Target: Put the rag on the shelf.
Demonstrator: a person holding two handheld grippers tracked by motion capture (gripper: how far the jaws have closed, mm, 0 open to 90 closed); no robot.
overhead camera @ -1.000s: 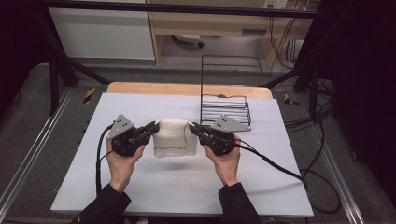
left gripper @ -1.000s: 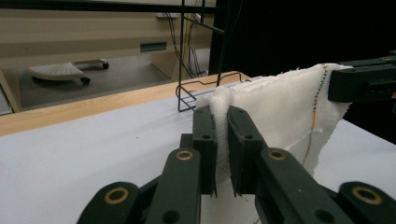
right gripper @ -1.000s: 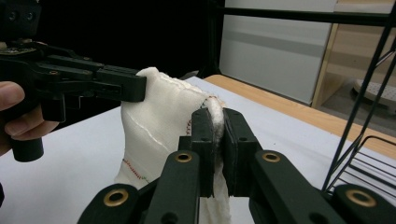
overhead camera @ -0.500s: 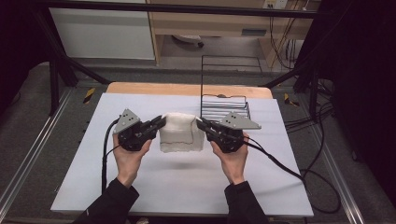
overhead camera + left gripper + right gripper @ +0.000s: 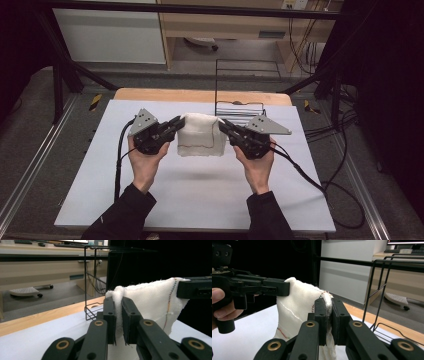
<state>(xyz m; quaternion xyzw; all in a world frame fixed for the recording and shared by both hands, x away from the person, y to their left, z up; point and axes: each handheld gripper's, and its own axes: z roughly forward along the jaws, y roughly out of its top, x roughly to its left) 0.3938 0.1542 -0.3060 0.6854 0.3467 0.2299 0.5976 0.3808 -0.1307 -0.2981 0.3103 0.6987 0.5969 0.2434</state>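
Compared with a second earlier: white cloth (image 5: 201,135) lifted off the white table sheet (image 5: 200,200), now hanging folded between the two grippers in the middle of the high view, its shadow lying on the sheet below. Earlier, draped lower and resting on the sheet nearer the bottom of the frame; since then carried up the frame toward the black wire rack (image 5: 240,107), with both hands farther up too. Cloth shape more squared and taut along its top edge than before.

Left gripper (image 5: 176,124), at centre left of the high view, clamped on the cloth's left top corner; in the left gripper view (image 5: 119,315), both black jaws pressed together on a bunched fold of the fabric, stitched hem hanging to the right of frame. Right gripper (image 5: 223,125), at centre right, clamped on the opposite top corner; in the right gripper view (image 5: 329,315), jaws pinching the fabric edge, cloth falling away to lower left, the other gripper at upper left of that frame biting the far corner.

Wire rack unmoved, just behind the cloth at upper centre. Wooden table edge (image 5: 150,95) unchanged.
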